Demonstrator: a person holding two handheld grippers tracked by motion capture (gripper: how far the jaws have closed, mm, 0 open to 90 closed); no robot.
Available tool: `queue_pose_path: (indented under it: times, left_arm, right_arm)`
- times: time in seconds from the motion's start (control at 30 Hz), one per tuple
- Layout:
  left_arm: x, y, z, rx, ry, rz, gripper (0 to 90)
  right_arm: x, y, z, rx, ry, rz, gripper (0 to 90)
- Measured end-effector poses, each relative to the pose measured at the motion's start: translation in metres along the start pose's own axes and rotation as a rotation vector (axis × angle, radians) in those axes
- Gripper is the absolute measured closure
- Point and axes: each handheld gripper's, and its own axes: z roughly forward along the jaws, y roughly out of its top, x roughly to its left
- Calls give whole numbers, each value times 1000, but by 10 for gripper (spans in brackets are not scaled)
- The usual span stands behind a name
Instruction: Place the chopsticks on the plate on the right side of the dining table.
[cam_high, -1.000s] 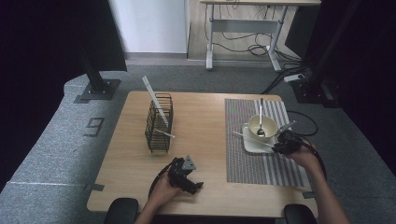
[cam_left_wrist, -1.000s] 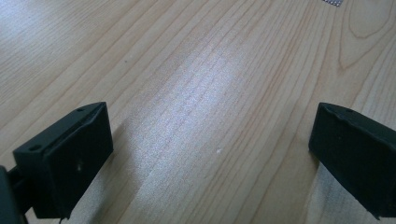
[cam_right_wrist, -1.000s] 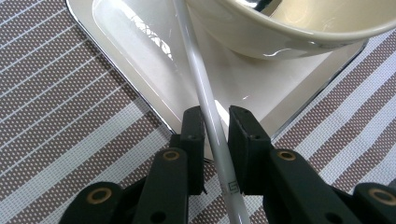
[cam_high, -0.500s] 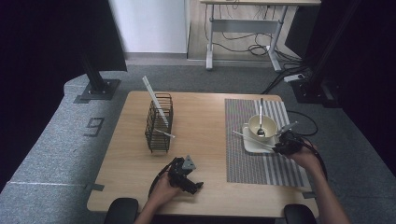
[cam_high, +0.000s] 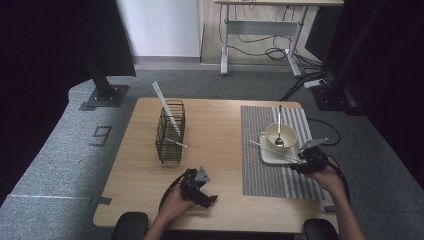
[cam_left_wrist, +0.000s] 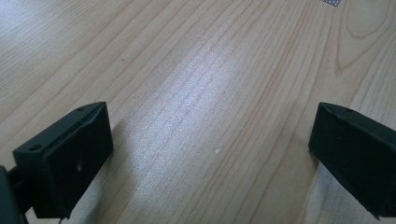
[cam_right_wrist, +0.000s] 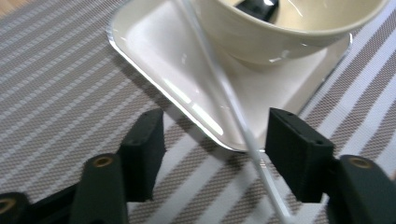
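A cream bowl (cam_high: 281, 136) with a spoon (cam_high: 279, 125) in it stands on a square white plate (cam_high: 267, 155) on the striped placemat (cam_high: 265, 175). A thin white straw (cam_high: 270, 150) lies across the plate's front edge. My right gripper (cam_high: 299, 163) is open just off the plate's near right corner. In the right gripper view the straw (cam_right_wrist: 243, 126) runs between the jaws of my right gripper (cam_right_wrist: 217, 126), closer to the right one, over the plate (cam_right_wrist: 154, 42) below the bowl (cam_right_wrist: 261, 37). My left gripper (cam_high: 204, 196) rests open on bare wood, with nothing between the jaws of my left gripper (cam_left_wrist: 210, 154).
A black wire basket (cam_high: 170, 137) holding long white straws (cam_high: 164, 105) stands on the left half of the wooden table (cam_high: 220, 120). Black stands and a desk lie on the floor beyond the table's far edge.
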Motion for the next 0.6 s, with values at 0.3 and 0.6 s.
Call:
queue_pose_path:
  times: [0.3, 0.6]
  left_arm:
    - [-1, 0, 0, -2, 0, -3, 0]
    - [-1, 0, 0, -3, -2, -3, 0]
  right_arm:
    - [22, -12, 0, -128, -50, 156, 93]
    - [31, -24, 11, -224, -30, 197, 0]
